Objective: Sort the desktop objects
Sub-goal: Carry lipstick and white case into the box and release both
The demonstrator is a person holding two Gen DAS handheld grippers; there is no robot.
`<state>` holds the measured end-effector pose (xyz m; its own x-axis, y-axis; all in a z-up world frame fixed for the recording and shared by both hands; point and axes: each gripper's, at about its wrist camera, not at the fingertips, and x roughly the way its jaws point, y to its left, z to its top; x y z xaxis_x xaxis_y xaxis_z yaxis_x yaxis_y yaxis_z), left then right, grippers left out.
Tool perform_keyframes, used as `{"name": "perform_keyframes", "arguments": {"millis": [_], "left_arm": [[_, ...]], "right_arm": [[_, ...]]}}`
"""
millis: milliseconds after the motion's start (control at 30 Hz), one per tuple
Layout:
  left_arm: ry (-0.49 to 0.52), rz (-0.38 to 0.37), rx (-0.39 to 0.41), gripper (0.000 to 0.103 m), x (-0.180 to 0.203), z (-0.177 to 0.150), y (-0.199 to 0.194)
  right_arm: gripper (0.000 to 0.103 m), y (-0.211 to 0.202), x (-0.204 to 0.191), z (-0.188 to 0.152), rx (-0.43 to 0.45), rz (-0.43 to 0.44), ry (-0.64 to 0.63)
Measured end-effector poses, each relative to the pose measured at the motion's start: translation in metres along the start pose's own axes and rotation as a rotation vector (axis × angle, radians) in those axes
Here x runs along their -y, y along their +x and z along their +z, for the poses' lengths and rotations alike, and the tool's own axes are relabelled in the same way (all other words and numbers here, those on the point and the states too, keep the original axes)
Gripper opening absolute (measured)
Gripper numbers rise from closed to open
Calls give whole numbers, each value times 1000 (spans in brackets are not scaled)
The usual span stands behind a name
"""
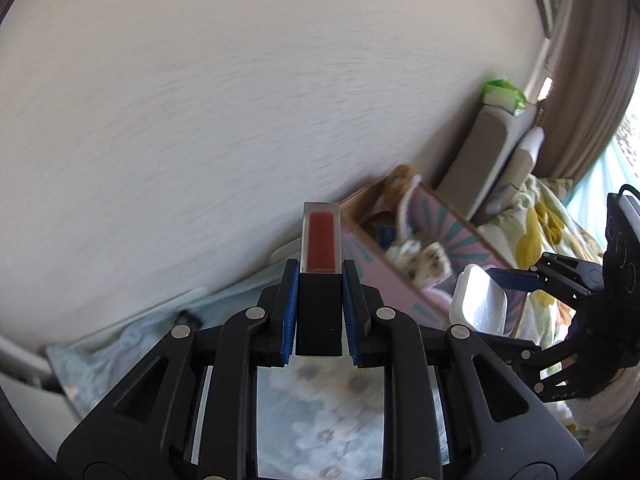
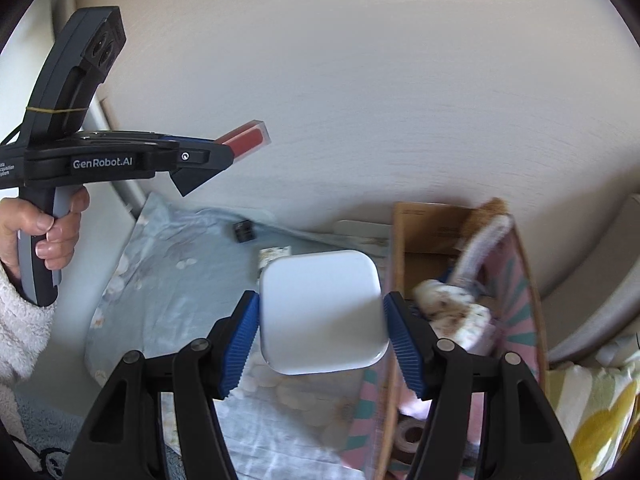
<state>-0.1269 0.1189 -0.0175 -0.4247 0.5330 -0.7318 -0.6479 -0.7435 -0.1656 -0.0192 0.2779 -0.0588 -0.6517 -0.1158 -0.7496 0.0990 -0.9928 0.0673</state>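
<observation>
1. The lip gloss (image 1: 321, 276), a clear tube of red with a black cap, was clamped by its cap between the pads of the left gripper (image 1: 320, 312), held up in front of the pale wall (image 1: 200, 100).
2. The white case (image 2: 322, 312), square with rounded corners, sat squeezed between the blue pads of the right gripper (image 2: 322, 340), above the blue floral cloth (image 2: 168, 280).
3. Just right of the case stood the box (image 2: 524, 280), pink with teal rays outside and cardboard within, holding soft fabric items too blurred to name.
4. Only the right view showed the hand (image 2: 44, 232) in a fleecy white sleeve gripping the left tool's handle, plus a small black object (image 2: 243, 231) and a pale packet (image 2: 274, 256) on the cloth, far from the camera.
5. Only the left view showed the green pack (image 1: 504, 94) on a grey cushion, the curtain (image 1: 592, 100), and yellow-patterned bedding (image 1: 536, 236) to the right.
6. The case's far edge hid part of the packet; a brown ring low in the box was hard to make out.
7. Both grippers tilted downward, the left one to the left of the right.
</observation>
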Motion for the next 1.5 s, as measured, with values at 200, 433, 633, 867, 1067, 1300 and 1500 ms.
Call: {"name": "perform_keyframes", "arguments": {"millis": [200,433,633,867,1067,1300,1500], "left_arm": [[77,-55,-18,18,46,29,30],[129,-133,-62,18,99,52,80],[141,-172,-128,18,131,56,128],[173,-165,-190,18,148,44,166],[174,-153,-209,18,143,39,178],[138,-121,-213,20,136,43,182],[162,-78,-192,103,134,42,179]], "right_arm": [[59,-21,38,-9,16,-70,75],[59,-38,83,-34,-4,-147,173],[59,-32,108,-51,-34,-161,233],[59,-12,119,-54,-56,-150,220],[59,4,120,-51,-71,-128,223],[60,13,124,-51,-83,-96,234],[89,19,133,-58,-95,-92,324]]}}
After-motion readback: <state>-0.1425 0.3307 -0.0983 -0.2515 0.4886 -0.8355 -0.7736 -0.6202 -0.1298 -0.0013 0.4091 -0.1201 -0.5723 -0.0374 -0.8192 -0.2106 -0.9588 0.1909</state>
